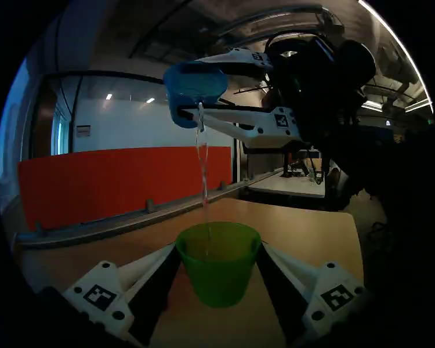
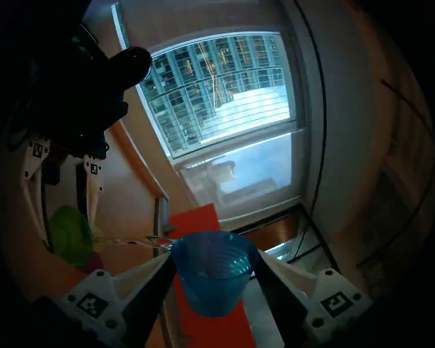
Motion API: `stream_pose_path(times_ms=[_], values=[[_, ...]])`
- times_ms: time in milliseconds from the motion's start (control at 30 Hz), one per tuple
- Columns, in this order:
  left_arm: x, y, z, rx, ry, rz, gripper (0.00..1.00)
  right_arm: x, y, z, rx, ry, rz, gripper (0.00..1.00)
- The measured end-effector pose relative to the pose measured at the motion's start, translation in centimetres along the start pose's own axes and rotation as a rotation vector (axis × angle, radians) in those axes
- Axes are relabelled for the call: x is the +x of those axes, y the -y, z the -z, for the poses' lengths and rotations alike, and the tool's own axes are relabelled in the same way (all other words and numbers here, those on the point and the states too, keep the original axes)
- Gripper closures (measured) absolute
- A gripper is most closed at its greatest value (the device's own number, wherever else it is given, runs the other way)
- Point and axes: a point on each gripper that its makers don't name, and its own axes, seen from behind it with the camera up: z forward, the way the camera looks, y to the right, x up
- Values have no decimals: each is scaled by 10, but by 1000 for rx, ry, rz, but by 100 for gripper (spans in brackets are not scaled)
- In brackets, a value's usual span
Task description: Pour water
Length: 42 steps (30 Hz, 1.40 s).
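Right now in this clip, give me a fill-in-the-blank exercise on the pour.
The left gripper is shut on the green cup, which stands ____.
The right gripper holds the blue cup tilted, ____ the green one.
A thin stream of ____ falls into the green cup.
Missing: upright; above; water.

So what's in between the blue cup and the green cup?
A thin stream of water, falling from the tipped blue cup down into the green cup. The left gripper view shows it best.

left gripper view: level | right gripper view: rolled | shared: green cup
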Motion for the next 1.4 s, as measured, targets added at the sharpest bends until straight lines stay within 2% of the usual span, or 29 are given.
stream_pose_path(times_ms=[367, 1400], values=[[2, -1, 0, 1, -2, -2, 14, 2, -7, 2, -13, -4, 38, 9], [5, -2, -2, 4, 0, -11, 14, 15, -19, 4, -39, -2, 197, 9]])
